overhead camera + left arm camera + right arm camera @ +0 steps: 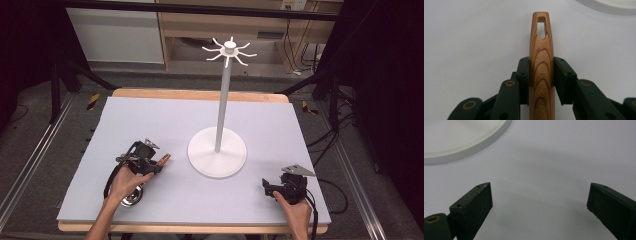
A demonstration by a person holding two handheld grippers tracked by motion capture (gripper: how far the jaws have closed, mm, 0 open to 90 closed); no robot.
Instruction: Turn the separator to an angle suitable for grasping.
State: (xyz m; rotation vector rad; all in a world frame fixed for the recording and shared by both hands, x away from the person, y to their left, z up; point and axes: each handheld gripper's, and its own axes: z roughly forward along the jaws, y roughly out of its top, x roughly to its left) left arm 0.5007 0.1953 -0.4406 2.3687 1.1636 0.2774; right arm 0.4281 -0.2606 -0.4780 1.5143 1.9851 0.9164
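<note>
A kitchen tool with a wooden handle (541,45) lies low over the grey mat, and my left gripper (541,60) is shut on that handle. The handle has a slot at its tip and points toward the white stand. In the high view my left gripper (149,162) is at the mat's front left, the handle tip (164,159) sticks out to the right, and the tool's shiny metal end (131,196) shows below the hand. My right gripper (539,185) is open over bare mat, with nothing between its jaws; it is at the front right (270,189).
A white stand rises from a round base (205,156) at mid-mat, with a thin pole and a ring of hooks (229,50) on top. The base edge (609,6) lies ahead of my left gripper, and the base rim (461,145) is close to my right one. Open mat (150,120) lies behind.
</note>
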